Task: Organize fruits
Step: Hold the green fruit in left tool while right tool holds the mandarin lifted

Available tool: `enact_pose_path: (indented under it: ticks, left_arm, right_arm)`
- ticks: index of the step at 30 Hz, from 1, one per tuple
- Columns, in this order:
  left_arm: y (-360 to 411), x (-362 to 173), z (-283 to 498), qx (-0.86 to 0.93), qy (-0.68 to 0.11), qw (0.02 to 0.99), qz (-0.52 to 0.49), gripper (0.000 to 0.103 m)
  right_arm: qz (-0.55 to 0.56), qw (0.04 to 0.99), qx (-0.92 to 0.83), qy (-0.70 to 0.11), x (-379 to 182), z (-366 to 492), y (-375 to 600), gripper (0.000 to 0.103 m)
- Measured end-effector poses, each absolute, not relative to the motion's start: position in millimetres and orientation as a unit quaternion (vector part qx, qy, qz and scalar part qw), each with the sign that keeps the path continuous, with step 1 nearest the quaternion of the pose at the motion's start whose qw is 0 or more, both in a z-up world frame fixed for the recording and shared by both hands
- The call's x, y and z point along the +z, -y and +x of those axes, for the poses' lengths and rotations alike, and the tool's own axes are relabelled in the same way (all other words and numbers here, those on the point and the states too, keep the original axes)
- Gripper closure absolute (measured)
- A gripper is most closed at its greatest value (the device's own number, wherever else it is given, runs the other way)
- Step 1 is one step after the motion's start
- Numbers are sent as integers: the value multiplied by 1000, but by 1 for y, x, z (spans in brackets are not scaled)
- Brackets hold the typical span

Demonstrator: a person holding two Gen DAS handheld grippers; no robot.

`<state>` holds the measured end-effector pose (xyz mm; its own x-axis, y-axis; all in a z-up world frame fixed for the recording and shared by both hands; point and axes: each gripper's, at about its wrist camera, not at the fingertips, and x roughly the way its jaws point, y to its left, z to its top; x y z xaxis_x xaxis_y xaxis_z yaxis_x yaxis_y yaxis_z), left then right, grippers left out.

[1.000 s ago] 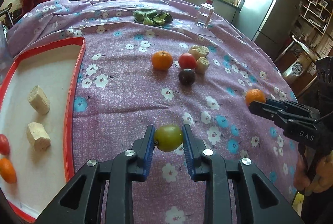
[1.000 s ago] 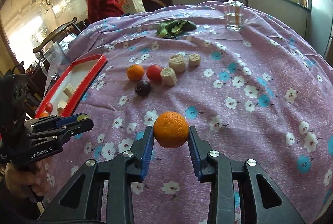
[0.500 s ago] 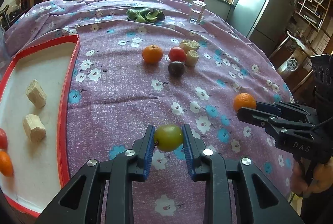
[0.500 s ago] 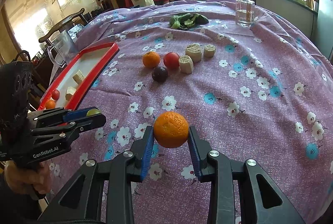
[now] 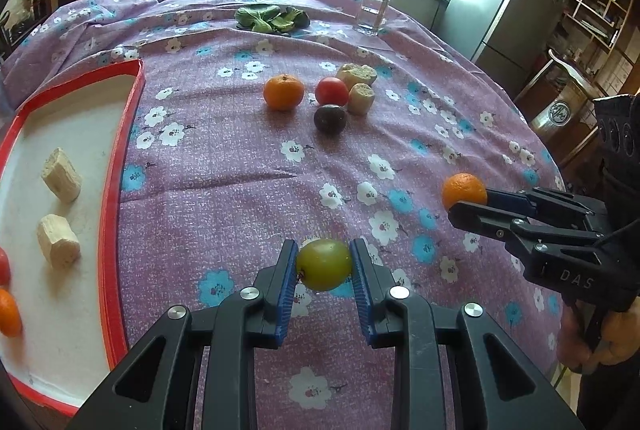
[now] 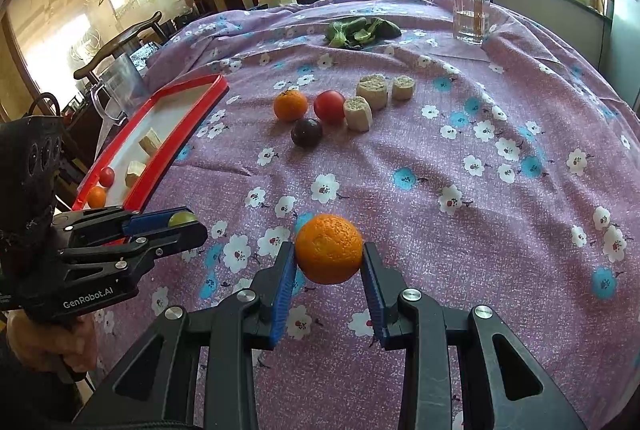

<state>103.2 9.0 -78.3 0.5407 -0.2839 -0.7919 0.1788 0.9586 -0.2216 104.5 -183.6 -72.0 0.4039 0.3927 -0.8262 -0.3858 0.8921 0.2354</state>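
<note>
Jaws: left gripper (image 5: 324,264) clamps one green fruit (image 5: 324,264); right gripper (image 6: 329,249) clamps one orange (image 6: 329,249).

At nine o'clock in the left wrist view, the red-rimmed tray (image 5: 120,166) runs off the edge, cutting off a tomato (image 5: 3,266) (barely a sliver) and a small orange (image 5: 8,312).

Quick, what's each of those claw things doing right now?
Left gripper: shut on a small round green fruit.
Right gripper: shut on a round orange mandarin.
</note>
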Motion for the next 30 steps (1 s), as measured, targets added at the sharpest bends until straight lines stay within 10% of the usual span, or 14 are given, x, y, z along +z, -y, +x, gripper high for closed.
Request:
enact_pose_path:
  ticks: [30]
  left_arm:
    - [8, -91, 119, -153, -485, 859, -48, 77]
  right_arm:
    - [3, 827, 224, -517, -82, 113, 188, 70]
